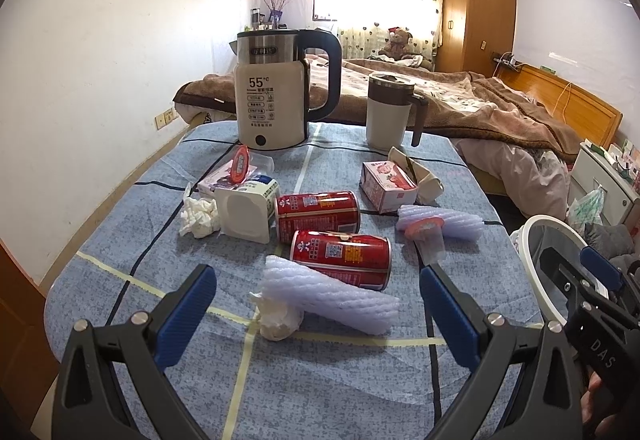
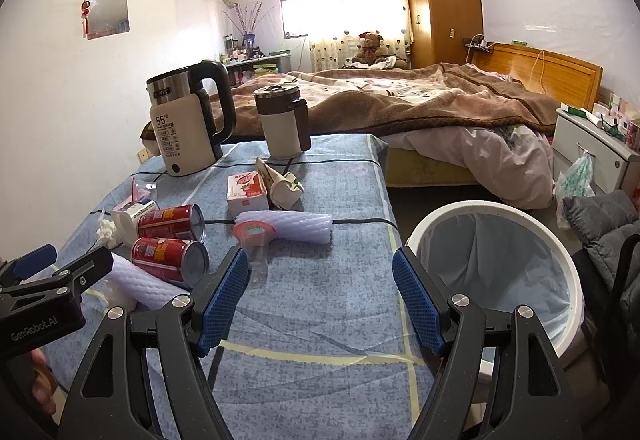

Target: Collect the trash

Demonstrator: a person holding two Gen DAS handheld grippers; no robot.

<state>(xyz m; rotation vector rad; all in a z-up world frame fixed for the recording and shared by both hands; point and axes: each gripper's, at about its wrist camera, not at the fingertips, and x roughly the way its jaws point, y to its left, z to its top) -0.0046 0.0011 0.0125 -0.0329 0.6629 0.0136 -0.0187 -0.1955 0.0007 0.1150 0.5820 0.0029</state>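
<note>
The left claw (image 1: pixel 316 304) stands wide apart with nothing between its blue ribbed pads (image 1: pixel 188 314), hovering over the near edge of the desk covered in a blue patterned cloth (image 1: pixel 304 392); the right claw (image 2: pixel 320 300) is likewise spread wide and empty, above the near right part of the same desk; just past the left claw lies a pale lilac foam net sleeve (image 1: pixel 332 296) with a crumpled white tissue (image 1: pixel 278 318) touching its near left end; a red drink can on its side (image 1: pixel 342 256) rests against the sleeve's far side, and a second red can on its side (image 1: pixel 318 214) lies just beyond it; left of that can a white plastic yoghurt cup (image 1: pixel 248 210) lies tipped over, beside another crumpled white tissue (image 1: pixel 198 216) and a flattened pink carton (image 1: pixel 226 180); to the right lie a second lilac foam sleeve (image 1: pixel 444 220), a clear jelly cup with a red lid (image 1: pixel 426 236) touching it, and a pink strawberry carton with its top torn open (image 1: pixel 388 182); at the far edge stand a white and steel electric kettle (image 1: pixel 274 92) and a white lidded mug with a brown handle (image 1: pixel 390 112); right of the desk, on the floor, stands a round white bin lined with a pale bag (image 2: pixel 496 260), which looks empty.
</note>
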